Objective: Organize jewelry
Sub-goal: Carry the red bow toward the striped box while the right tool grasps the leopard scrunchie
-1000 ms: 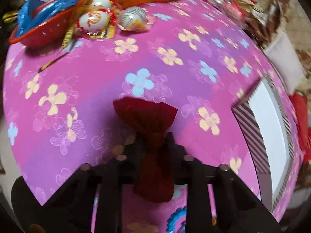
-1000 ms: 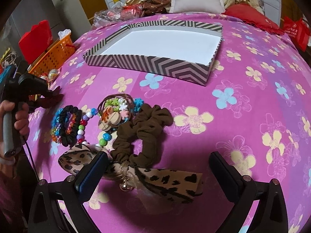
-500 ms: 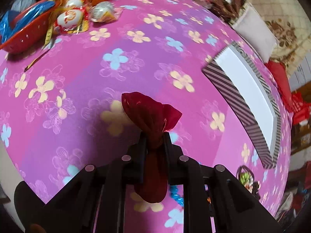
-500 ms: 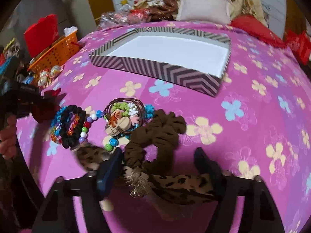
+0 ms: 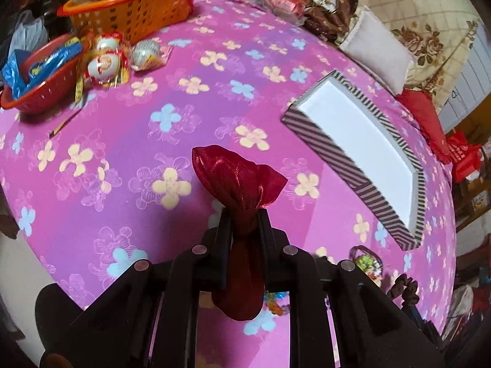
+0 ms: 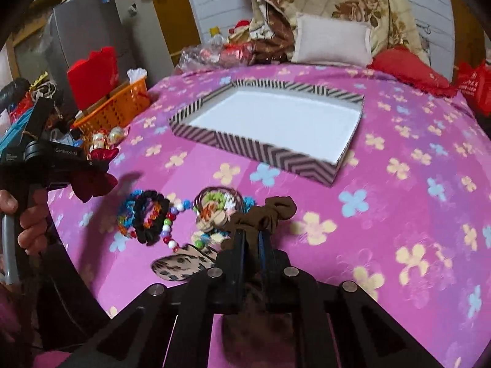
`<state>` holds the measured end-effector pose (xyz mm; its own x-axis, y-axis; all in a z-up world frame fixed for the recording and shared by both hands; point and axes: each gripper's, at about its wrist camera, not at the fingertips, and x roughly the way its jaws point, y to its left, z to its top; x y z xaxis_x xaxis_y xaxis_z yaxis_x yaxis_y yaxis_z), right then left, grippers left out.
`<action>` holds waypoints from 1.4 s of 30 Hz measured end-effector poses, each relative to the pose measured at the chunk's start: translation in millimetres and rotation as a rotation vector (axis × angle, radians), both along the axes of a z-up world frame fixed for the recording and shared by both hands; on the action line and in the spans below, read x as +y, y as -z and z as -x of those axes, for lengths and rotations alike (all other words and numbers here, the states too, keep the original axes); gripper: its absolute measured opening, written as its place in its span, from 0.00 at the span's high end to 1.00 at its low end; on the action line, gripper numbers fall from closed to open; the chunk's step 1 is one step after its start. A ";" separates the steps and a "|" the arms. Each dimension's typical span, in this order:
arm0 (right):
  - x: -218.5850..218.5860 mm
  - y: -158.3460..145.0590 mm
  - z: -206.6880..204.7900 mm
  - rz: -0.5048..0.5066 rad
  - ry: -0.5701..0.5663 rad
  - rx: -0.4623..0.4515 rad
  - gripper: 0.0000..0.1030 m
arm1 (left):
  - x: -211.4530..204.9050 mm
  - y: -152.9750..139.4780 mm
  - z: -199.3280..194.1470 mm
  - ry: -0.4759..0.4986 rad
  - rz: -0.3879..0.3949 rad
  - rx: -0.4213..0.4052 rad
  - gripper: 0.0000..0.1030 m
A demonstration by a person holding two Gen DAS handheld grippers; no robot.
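Jewelry goes into the striped box [image 6: 276, 153], so you hold both grippers clamped on cloth pieces short of it: left gripper [image 5: 244, 214] pinching the red scrunchie [image 5: 236, 178], right gripper [image 6: 251, 240] squeezing the brown scrunchie [image 6: 270, 211] beside the bead bracelets [image 6: 147, 217].

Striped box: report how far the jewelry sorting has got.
Done: nothing; the striped box shows only its white floor. In hand: the left gripper is shut on the red scrunchie, the right gripper on the brown scrunchie. Left: the bead bracelets, hair ties and leopard bow lie on the cloth.
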<state>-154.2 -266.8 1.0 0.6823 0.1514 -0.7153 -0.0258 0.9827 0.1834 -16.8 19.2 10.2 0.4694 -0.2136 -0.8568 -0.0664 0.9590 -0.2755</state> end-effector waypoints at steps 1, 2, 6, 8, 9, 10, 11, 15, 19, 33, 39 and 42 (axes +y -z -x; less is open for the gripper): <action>-1.3 -3.4 1.5 -0.008 -0.002 -0.008 0.92 | -1.0 -3.9 1.5 0.005 0.002 -0.006 0.86; -1.8 -9.1 2.3 -0.006 0.001 -0.023 0.92 | -1.9 -6.9 2.5 0.009 0.002 -0.011 0.86; -4.7 -26.7 2.2 0.003 0.001 -0.065 0.92 | -6.6 -22.2 7.7 0.034 -0.003 -0.043 0.86; -6.9 -36.2 -0.6 0.007 0.001 -0.086 0.92 | -9.6 -30.2 8.7 0.050 0.000 -0.054 0.86; -8.3 -39.2 -2.0 0.008 0.004 -0.093 0.92 | -10.6 -32.9 9.2 0.055 0.001 -0.057 0.86; -9.9 -42.9 -4.1 0.009 0.006 -0.101 0.92 | -12.6 -35.6 8.8 0.063 0.001 -0.061 0.86; -11.9 -48.0 -7.4 0.014 0.012 -0.113 0.92 | -15.4 -38.5 8.6 0.071 -0.002 -0.065 0.86; -20.1 -61.0 -21.8 0.031 0.030 -0.143 0.92 | -28.8 -49.2 6.1 0.103 -0.022 -0.088 0.86; -32.2 -67.1 -43.2 0.047 0.062 -0.154 0.92 | -50.1 -57.0 -2.6 0.144 -0.049 -0.110 0.86; -59.2 -56.3 -108.8 0.028 0.108 -0.122 0.92 | -127.9 -54.0 -69.1 0.260 -0.102 -0.174 0.86; -67.6 -30.8 -137.4 0.012 0.121 -0.071 0.92 | -142.3 -33.4 -105.0 0.272 -0.129 -0.151 0.86; -74.7 -15.9 -149.0 -0.006 0.132 -0.037 0.92 | -149.3 -19.7 -122.5 0.279 -0.149 -0.137 0.86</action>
